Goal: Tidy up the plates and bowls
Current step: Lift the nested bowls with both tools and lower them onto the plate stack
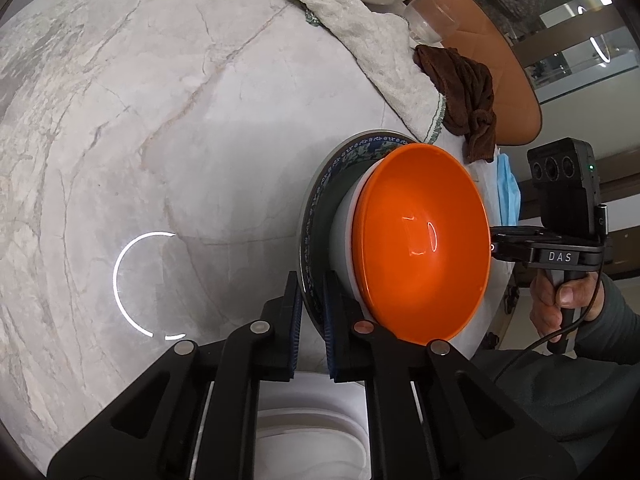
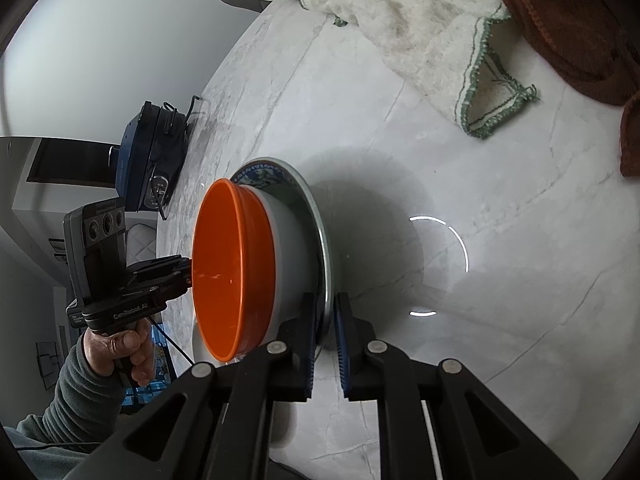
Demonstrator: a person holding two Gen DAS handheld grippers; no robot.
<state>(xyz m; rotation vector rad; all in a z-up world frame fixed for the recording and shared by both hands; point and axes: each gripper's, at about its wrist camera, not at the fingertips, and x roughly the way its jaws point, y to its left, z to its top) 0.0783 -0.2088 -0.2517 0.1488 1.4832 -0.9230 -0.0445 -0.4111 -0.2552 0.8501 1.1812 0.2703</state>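
A blue-patterned plate (image 1: 344, 152) carries a white bowl (image 1: 344, 236) with an orange bowl (image 1: 424, 240) nested in it. My left gripper (image 1: 312, 320) is shut on the plate's near rim. In the right wrist view, my right gripper (image 2: 325, 340) is shut on the opposite rim of the same plate (image 2: 316, 208), with the white bowl (image 2: 292, 248) and orange bowl (image 2: 232, 268) on it. Each view shows the other gripper across the stack: the right one (image 1: 496, 246) and the left one (image 2: 186, 276). The stack is held above the marble table (image 1: 160, 120).
A white towel (image 1: 372, 40) and a brown cloth (image 1: 464, 88) lie at the table's far edge, with an upturned wine glass (image 1: 428, 12) beside them. A blue mask (image 1: 508, 188) lies near the plate. A dark blue bag (image 2: 152, 156) sits at the table's edge. White dishes (image 1: 312, 440) lie below my left gripper.
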